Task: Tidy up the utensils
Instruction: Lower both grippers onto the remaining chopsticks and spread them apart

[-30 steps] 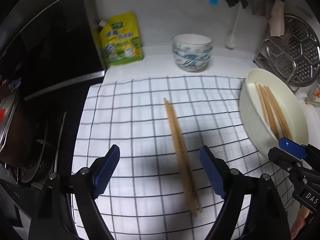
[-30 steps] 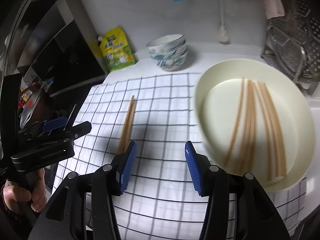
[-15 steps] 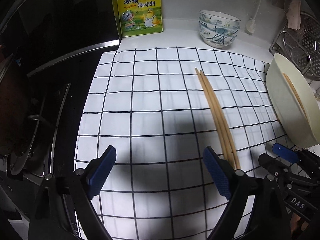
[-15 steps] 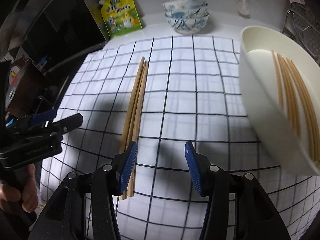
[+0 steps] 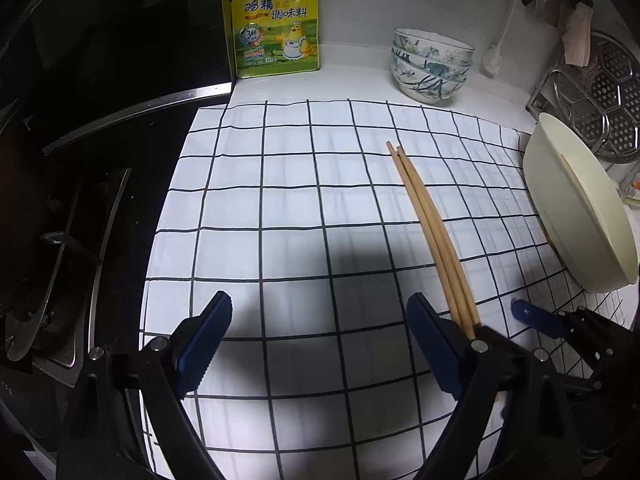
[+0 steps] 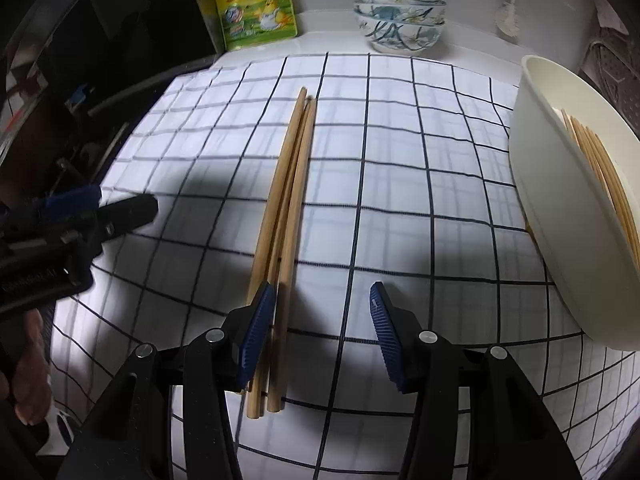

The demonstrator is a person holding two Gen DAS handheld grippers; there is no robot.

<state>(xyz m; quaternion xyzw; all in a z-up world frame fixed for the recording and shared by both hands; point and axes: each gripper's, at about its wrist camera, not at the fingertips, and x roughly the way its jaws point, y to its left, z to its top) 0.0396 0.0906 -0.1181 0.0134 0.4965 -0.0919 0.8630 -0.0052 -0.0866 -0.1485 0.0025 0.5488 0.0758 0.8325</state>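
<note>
Three chopsticks (image 6: 286, 216) lie lengthwise along the right gripper (image 6: 322, 332), just inside its left jaw; both grippers' jaws gape, left gripper (image 5: 320, 344) farther.

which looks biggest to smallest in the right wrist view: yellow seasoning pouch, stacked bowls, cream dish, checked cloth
1. checked cloth, which fills most of the view
2. cream dish, though it is nearer the camera and cut off at the edge
3. stacked bowls and yellow seasoning pouch look about alike, so they are left unranked.
</note>
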